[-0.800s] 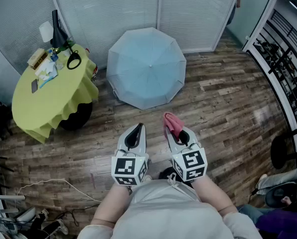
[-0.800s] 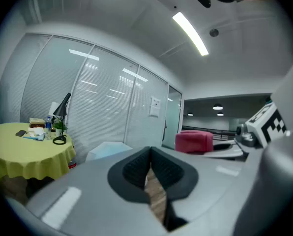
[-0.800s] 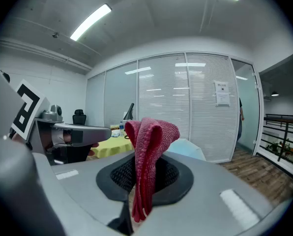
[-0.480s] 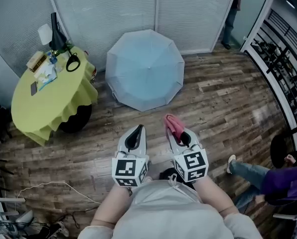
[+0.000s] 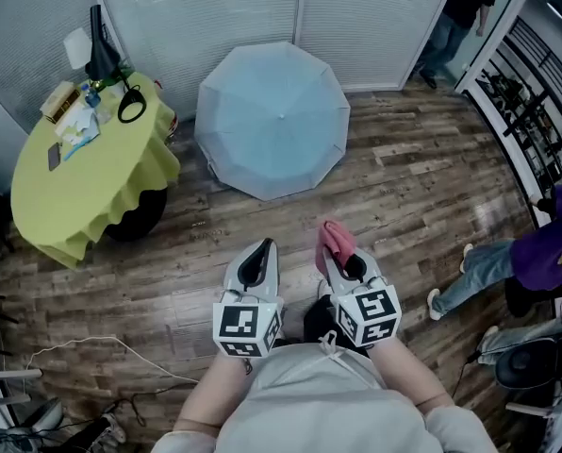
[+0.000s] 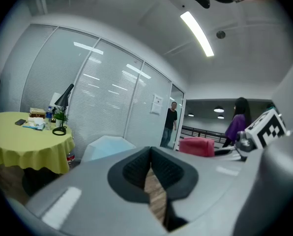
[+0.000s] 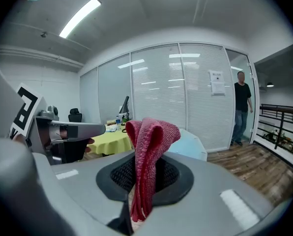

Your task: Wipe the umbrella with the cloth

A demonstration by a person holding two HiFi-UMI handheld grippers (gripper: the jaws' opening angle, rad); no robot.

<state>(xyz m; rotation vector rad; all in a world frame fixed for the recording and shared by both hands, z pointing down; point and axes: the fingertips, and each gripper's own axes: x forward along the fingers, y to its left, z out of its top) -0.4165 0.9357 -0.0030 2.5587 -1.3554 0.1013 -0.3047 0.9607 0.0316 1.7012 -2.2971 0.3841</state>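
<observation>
Head view: the left gripper (image 5: 256, 262) and right gripper (image 5: 342, 260) sit side by side, both pointing forward. A red cloth (image 5: 334, 242) sticks out past the right one's tips. The open umbrella (image 5: 272, 121) lies on the floor (image 5: 404, 187) ahead of both, well apart. A table (image 5: 83, 187) stands ahead and off to the left gripper's left.

Left gripper view: the jaws are pressed together with nothing between them. The umbrella is ahead, slightly left.

Right gripper view: the jaws clamp the folded cloth. The umbrella is beyond it, slightly right.
</observation>
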